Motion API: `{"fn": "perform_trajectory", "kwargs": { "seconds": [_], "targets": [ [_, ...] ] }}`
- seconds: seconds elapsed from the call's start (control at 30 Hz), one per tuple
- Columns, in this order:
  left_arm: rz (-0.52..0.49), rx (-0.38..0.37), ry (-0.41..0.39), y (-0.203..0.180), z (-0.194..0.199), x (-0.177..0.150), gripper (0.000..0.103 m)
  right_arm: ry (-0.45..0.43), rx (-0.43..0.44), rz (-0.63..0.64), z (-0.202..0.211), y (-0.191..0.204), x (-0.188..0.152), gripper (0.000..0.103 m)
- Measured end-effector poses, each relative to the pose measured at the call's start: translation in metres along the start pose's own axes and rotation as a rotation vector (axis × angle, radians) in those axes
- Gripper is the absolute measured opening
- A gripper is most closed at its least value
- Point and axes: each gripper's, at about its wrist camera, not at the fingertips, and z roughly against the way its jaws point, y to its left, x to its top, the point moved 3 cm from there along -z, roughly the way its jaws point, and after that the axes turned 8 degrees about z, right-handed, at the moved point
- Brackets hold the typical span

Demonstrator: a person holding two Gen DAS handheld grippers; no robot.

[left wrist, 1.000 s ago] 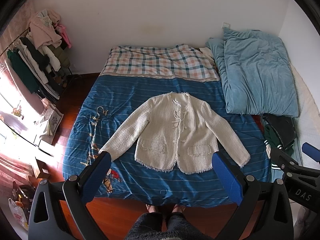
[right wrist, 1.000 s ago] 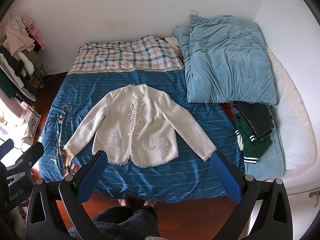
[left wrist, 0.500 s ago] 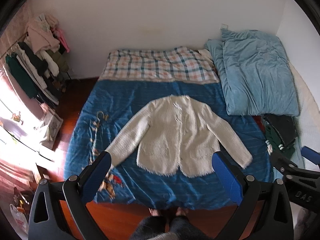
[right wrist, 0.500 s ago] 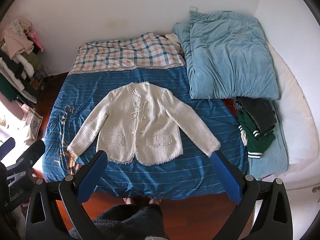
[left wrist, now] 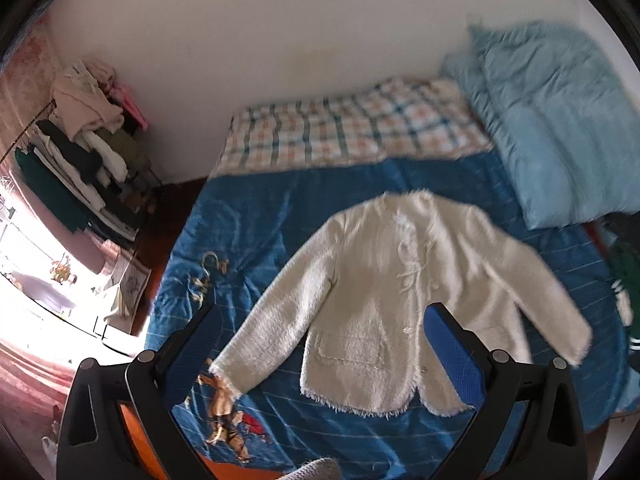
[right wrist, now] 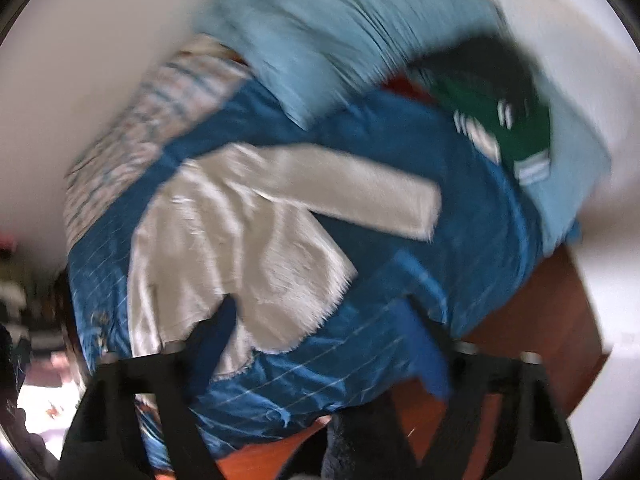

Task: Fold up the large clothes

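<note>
your left gripper [left wrist: 324, 354] was spread wide with nothing between its blue pads [left wrist: 450, 354], hanging over the near edge of the bed [left wrist: 256, 220]. the cream jacket [left wrist: 396, 300] lay flat on the blue striped cover, front up, sleeves angled out to both sides, its fringed hem toward you. right of it sat a light blue quilt [left wrist: 560, 128]. your right gripper [right wrist: 320, 356] had just been narrowing its jaws, not pressed together, nothing held, above the jacket's hem [right wrist: 296, 320]; that view was heavily blurred.

Home bedroom: bed [left wrist: 280, 216], pillow [left wrist: 560, 120], probably clothes rack [left wrist: 80, 160] by wall.
</note>
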Motion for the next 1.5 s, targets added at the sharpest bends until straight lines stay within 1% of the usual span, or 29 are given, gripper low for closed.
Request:
{"fn": "perform_trajectory", "kwargs": {
  "seconds": [0.07, 0.13, 0.17, 0.2, 0.27, 0.3, 0.37, 0.43, 0.5, 0.53, 0.57, 0.63, 0.67, 0.7, 0.73, 0.77, 0.83, 0.87, 0.93, 0.97, 1.07, 1.1, 1.17, 1.23, 1.27, 1.33, 1.37, 1.43, 1.5],
  "targets": [
    [-0.012, 0.039, 0.016, -0.018, -0.039, -0.005, 0.103, 0.004, -0.009, -0.079, -0.044, -0.030, 0.007, 0.064],
    [-0.036, 0.087, 0.037, -0.039, -0.079, -0.012, 0.103, 0.009, -0.001, -0.187, -0.102, -0.065, 0.017, 0.064],
    [-0.043, 0.095, 0.051, -0.046, -0.095, -0.015, 0.103, 0.018, 0.017, -0.236, -0.125, -0.076, 0.019, 0.064],
    [-0.050, 0.107, 0.071, -0.055, -0.116, -0.021, 0.103, 0.031, 0.057, -0.306, -0.158, -0.095, 0.022, 0.065],
    [-0.054, 0.131, 0.145, -0.068, -0.160, -0.034, 0.103, 0.054, 0.116, -0.438, -0.218, -0.128, 0.028, 0.067],
    [-0.051, 0.140, 0.186, -0.074, -0.181, -0.040, 0.103, 0.058, 0.126, -0.486, -0.239, -0.140, 0.027, 0.067],
    [-0.054, 0.143, 0.248, -0.086, -0.214, -0.054, 0.103, 0.067, 0.124, -0.602, -0.294, -0.170, 0.029, 0.069],
    [-0.066, 0.151, 0.278, -0.101, -0.243, -0.063, 0.103, 0.058, 0.120, -0.684, -0.335, -0.193, 0.030, 0.069],
    [-0.086, 0.152, 0.299, -0.116, -0.270, -0.074, 0.103, 0.025, 0.153, -0.796, -0.371, -0.212, 0.030, 0.069],
    [-0.091, 0.148, 0.307, -0.123, -0.284, -0.073, 0.103, 0.003, 0.162, -0.837, -0.382, -0.218, 0.032, 0.073],
    [-0.097, 0.148, 0.311, -0.129, -0.295, -0.074, 0.103, -0.044, 0.157, -0.875, -0.390, -0.223, 0.038, 0.078],
    [-0.098, 0.138, 0.299, -0.135, -0.308, -0.073, 0.103, -0.093, 0.117, -0.900, -0.390, -0.219, 0.048, 0.078],
    [-0.097, 0.134, 0.291, -0.137, -0.314, -0.071, 0.103, -0.134, 0.096, -0.902, -0.389, -0.217, 0.053, 0.073],
    [-0.095, 0.131, 0.284, -0.139, -0.320, -0.067, 0.103, -0.161, 0.087, -0.901, -0.389, -0.215, 0.056, 0.062],
    [-0.092, 0.127, 0.279, -0.142, -0.326, -0.063, 0.103, -0.167, 0.079, -0.890, -0.391, -0.213, 0.061, 0.027],
    [-0.088, 0.126, 0.273, -0.142, -0.331, -0.059, 0.103, -0.172, 0.077, -0.884, -0.393, -0.212, 0.064, 0.013],
    [-0.075, 0.126, 0.262, -0.140, -0.336, -0.051, 0.103, -0.194, 0.064, -0.881, -0.386, -0.204, 0.072, 0.011],
    [-0.066, 0.125, 0.252, -0.137, -0.337, -0.047, 0.103, -0.218, 0.053, -0.857, -0.379, -0.200, 0.082, 0.010],
    [-0.051, 0.128, 0.239, -0.131, -0.340, -0.038, 0.103, -0.269, 0.040, -0.784, -0.351, -0.182, 0.104, 0.010],
    [-0.041, 0.129, 0.234, -0.126, -0.340, -0.034, 0.103, -0.294, 0.049, -0.736, -0.332, -0.173, 0.117, 0.010],
    [-0.015, 0.144, 0.225, -0.111, -0.344, -0.026, 0.103, -0.353, 0.066, -0.562, -0.287, -0.126, 0.150, 0.010],
    [-0.003, 0.152, 0.227, -0.103, -0.346, -0.025, 0.103, -0.369, 0.075, -0.491, -0.274, -0.103, 0.162, 0.010],
    [0.024, 0.173, 0.241, -0.088, -0.353, -0.023, 0.103, -0.393, 0.115, -0.331, -0.250, -0.043, 0.188, 0.010],
    [0.058, 0.195, 0.253, -0.070, -0.359, -0.021, 0.103, -0.390, 0.166, -0.195, -0.241, 0.018, 0.202, 0.010],
    [0.075, 0.208, 0.258, -0.059, -0.362, -0.021, 0.103, -0.387, 0.187, -0.154, -0.240, 0.042, 0.205, 0.010],
    [0.119, 0.236, 0.265, -0.031, -0.367, -0.020, 0.103, -0.351, 0.265, -0.018, -0.249, 0.122, 0.206, 0.010],
    [0.137, 0.251, 0.265, -0.019, -0.368, -0.020, 0.103, -0.337, 0.281, 0.023, -0.254, 0.146, 0.203, 0.010],
    [0.171, 0.285, 0.269, 0.011, -0.372, -0.023, 0.103, -0.283, 0.331, 0.162, -0.282, 0.230, 0.190, 0.010],
    [0.209, 0.321, 0.274, 0.043, -0.374, -0.028, 0.103, -0.225, 0.356, 0.280, -0.315, 0.301, 0.169, 0.009]
  ]
}}
